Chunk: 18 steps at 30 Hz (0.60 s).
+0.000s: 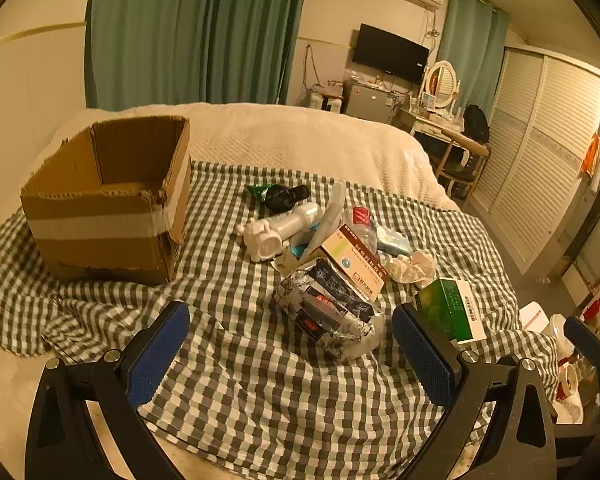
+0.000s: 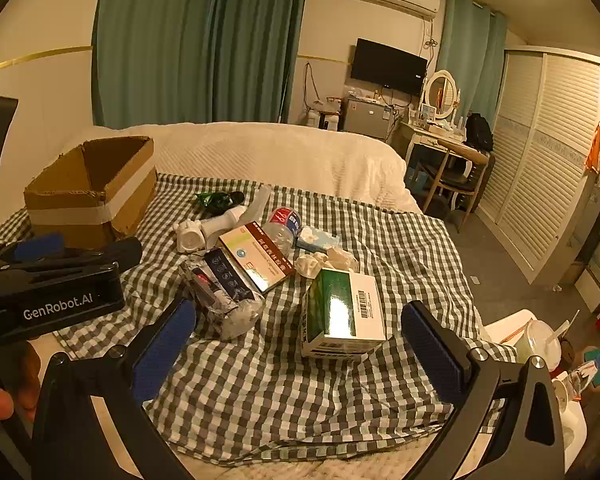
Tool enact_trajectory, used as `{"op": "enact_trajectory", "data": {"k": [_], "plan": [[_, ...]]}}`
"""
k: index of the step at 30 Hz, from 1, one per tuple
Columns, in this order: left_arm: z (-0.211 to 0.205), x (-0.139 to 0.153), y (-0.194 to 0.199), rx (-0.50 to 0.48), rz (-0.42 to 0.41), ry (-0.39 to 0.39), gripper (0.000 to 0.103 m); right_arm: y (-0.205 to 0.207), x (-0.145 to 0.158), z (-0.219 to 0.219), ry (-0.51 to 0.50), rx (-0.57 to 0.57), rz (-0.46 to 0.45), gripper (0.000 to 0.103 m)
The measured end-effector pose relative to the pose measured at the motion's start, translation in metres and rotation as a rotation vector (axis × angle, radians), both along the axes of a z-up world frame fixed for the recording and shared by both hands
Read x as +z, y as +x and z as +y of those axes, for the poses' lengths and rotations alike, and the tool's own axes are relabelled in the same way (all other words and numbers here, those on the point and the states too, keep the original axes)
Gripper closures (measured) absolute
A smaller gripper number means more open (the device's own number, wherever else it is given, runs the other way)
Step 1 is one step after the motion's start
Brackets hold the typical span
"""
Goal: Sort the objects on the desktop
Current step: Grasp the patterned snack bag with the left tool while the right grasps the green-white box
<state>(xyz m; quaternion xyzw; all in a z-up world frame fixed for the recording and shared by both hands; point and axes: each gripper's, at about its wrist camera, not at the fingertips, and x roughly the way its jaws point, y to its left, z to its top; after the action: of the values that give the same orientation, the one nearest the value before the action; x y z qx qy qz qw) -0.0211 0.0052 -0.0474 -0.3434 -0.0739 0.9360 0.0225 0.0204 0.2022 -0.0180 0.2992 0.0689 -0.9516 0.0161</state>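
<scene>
Both hand-held grippers stand released, jaws spread wide, nothing between the pads. The left hand-held gripper (image 1: 291,354) hovers over the checked cloth (image 1: 260,392) spread on the bed (image 1: 300,136), aimed at the wrapped packet (image 1: 332,312). The right hand-held gripper (image 2: 298,354) hovers just short of the green and white carton (image 2: 342,312).

Location: the objects to be sorted lie in a loose heap on the cloth, right of the open cardboard box (image 1: 108,200), which appears to hold nothing.

Handling, by judgement:
- Green and white carton: light, stiff card, flat faces. Take it across the two long sides; a hard squeeze would dent it.
- Medicine box (image 1: 354,260): thin card, light, resting tilted on the wrapped packet. Take it across its narrow width; lifting it may disturb what lies beneath.
- Wrapped packet: soft, crinkled foil or film, likely slippery and yielding. Grip at mid-body, where it is thickest.
- White pump bottle (image 1: 280,228): rigid, rounded, lying on its side; liable to roll. Grip across the barrel, not the head.
- Crumpled tissue (image 1: 410,266): near weightless, collapses under the pads.
- Clear plastic bottle (image 1: 360,228): thin-walled, partly buried, will deform.
- Dark bottle (image 1: 286,198) beside a green wrapper (image 1: 258,191): contents cannot be told.

The cloth is wrinkled and may lift with any low pinch
</scene>
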Motion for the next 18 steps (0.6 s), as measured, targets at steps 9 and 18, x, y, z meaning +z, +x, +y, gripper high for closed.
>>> {"op": "enact_trajectory", "data": {"k": [9, 18], "plan": [[0.009, -0.034, -0.015, 0.025, -0.053, -0.006, 0.0, -0.027, -0.033, 0.028, -0.064, -0.014, -0.057, 0.0], [0.031, -0.069, -0.038, 0.018, -0.118, -0.028, 0.0, -0.07, -0.072, 0.056, -0.14, -0.035, -0.132, 0.0]]}}
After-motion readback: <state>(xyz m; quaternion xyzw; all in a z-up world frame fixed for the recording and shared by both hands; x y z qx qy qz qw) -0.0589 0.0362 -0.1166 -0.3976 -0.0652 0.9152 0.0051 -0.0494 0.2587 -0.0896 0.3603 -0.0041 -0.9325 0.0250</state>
